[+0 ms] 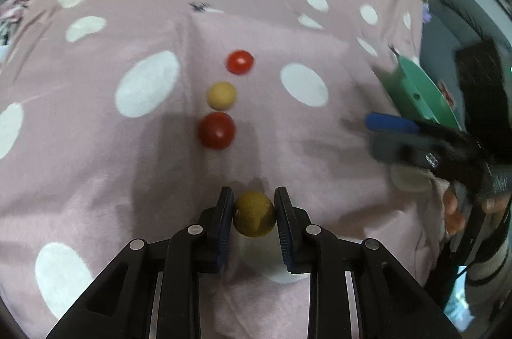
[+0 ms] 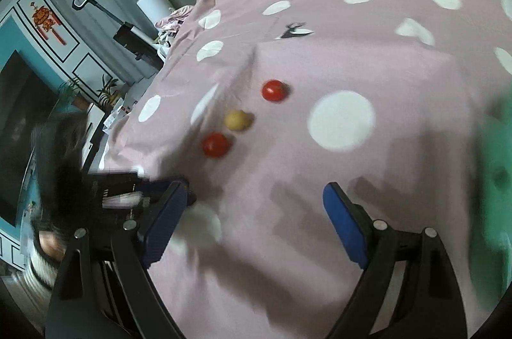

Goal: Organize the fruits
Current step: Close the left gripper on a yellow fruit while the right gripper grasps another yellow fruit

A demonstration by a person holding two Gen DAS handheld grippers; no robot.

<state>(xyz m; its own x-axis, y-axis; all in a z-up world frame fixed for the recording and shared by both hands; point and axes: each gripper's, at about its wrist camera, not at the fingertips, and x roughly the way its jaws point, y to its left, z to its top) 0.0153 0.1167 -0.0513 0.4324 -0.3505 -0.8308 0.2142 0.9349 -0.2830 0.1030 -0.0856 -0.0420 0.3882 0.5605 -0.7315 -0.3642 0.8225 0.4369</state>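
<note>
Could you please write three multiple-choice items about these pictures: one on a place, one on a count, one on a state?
1. Where is the dark yellow round fruit?
A. between the left gripper's jaws
B. on the green plate
C. beside the far red fruit

2. How many small round fruits lie free in a row on the pink cloth with white dots?
A. one
B. three
C. five

3. How does the right gripper stand?
A. shut on a red fruit
B. open and holding nothing
C. shut on the cloth

Answers: 1 A, both pads touch its sides. 2 B, a near red fruit, a pale yellow one and a far red one. 3 B, only cloth shows between its wide jaws.
</note>
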